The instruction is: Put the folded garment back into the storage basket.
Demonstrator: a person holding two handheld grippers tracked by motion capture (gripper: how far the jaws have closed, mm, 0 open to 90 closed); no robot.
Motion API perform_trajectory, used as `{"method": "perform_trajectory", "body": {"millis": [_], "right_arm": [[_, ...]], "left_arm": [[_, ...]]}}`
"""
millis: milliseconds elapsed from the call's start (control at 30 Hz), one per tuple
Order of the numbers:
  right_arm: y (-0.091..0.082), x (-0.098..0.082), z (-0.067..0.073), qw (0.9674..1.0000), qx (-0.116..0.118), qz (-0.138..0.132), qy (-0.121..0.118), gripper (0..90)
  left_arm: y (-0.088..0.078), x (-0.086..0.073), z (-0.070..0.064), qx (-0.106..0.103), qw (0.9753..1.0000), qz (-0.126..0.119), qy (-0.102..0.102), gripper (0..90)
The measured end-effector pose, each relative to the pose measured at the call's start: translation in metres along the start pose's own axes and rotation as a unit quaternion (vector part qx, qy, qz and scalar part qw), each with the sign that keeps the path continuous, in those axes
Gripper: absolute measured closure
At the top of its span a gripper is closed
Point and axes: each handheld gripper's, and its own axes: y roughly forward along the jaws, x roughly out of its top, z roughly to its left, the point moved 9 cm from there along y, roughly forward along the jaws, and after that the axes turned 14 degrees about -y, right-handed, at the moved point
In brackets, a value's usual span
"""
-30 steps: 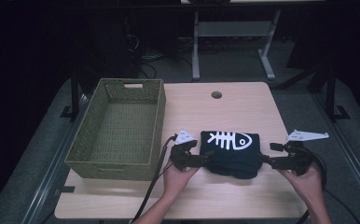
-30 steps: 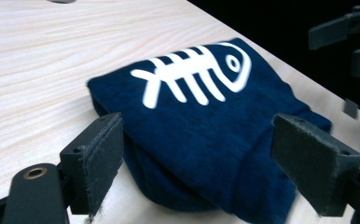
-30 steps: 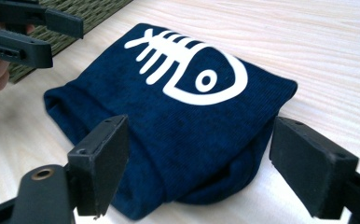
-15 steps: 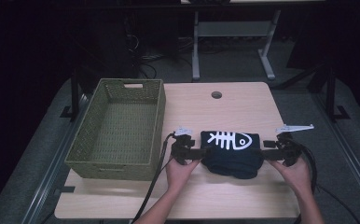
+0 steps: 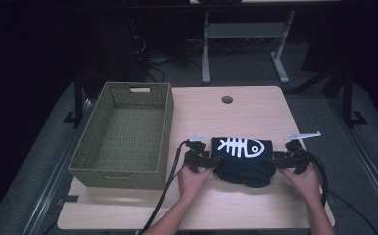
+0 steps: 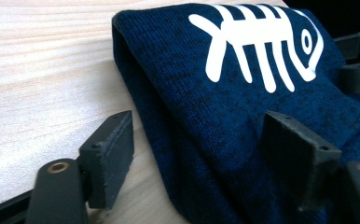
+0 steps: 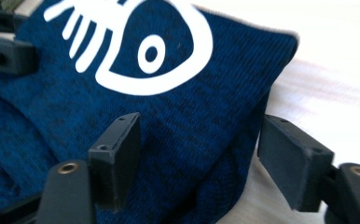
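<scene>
High view: we noted a folded dark blue garment [image 5: 243, 161] with a white fish-skeleton print [image 5: 237, 147] lying on the wooden table [image 5: 236, 112], right of the green woven basket [image 5: 126, 134]. Left gripper [image 6: 201, 154] had its jaws spread around the garment's left edge. Right gripper [image 7: 201, 158] stood likewise parted, straddling the right edge.

A light wooden table [image 5: 255, 112] carries everything here, with a round hole [image 5: 227, 99] near its far edge. Along the left edge sits a green woven basket [image 5: 128, 169], running from near the far corner toward the near one. Toward the near right corner lies a folded navy sweater [image 5: 243, 164] bearing a white fish skeleton [image 5: 241, 147].
</scene>
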Motion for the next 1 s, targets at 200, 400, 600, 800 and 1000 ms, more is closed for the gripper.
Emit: {"method": "perform_trajectory", "body": {"millis": [200,400,600,800,1000], "right_arm": [[0.0068,-0.0024,0.0004,1.0,0.003,0.005,0.004,38.1],[0.0076,-0.0058,-0.002,0.9999,0.003,0.002,0.01,44.8],[0.0065,-0.0091,-0.0061,0.9996,0.007,0.005,0.029,44.5],[0.0096,-0.0087,-0.0007,0.9997,0.015,0.002,0.018,62.0],[0.0072,-0.0073,0.0022,0.9997,0.02,-0.005,0.016,69.2]], "left_arm": [[0.0017,-0.0017,-0.0027,-0.013,0.9999,0.006,0.001,35.1],[0.002,-0.0027,-0.003,-0.018,0.9997,0.015,0.006,41.9],[0.0025,-0.0034,-0.0034,-0.016,0.9997,0.016,0.013,44.3],[0.0023,-0.0038,-0.0061,-0.027,0.9994,0.018,0.012,55.4],[0.0009,-0.0031,-0.0081,-0.036,0.9991,0.018,0.013,64.3]]}}
